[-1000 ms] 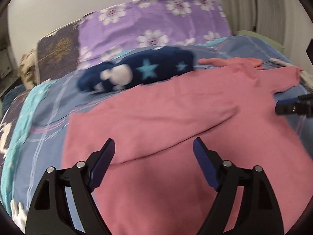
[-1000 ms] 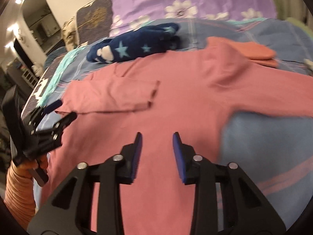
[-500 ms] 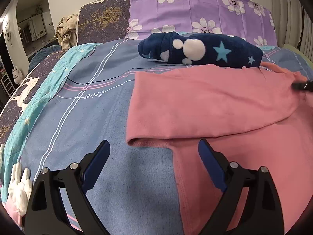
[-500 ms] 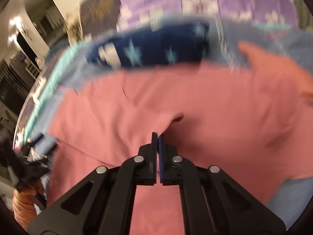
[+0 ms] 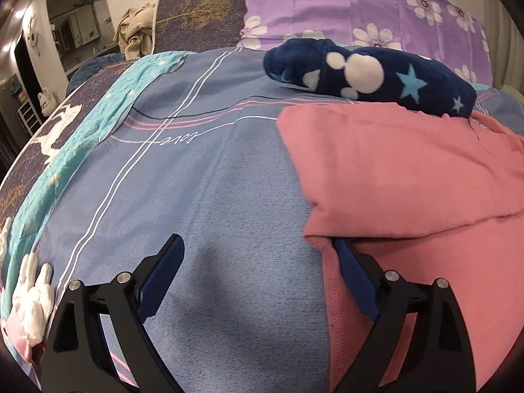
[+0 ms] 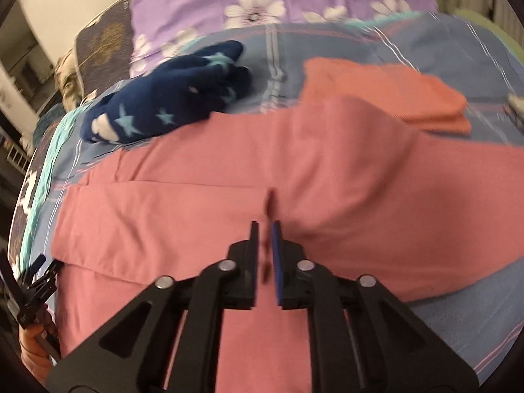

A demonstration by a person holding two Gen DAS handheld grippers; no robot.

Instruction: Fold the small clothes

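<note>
L tool point(image 5: 258, 255) spread wide beside pink top point(image 5: 409, 170).

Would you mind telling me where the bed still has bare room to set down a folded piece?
Bare blue sheet lies left of the pink garment, bordered by the teal stripe and the left tool. Toward the purple pillow it is crowded: the navy star fleece and the folded orange piece.

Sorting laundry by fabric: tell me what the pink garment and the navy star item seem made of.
Pink garment: likely matte cotton knit, with fine ribbing along its edge. Navy star item: probably plush fleece, with a fuzzy nap and soft printed shapes.
</note>
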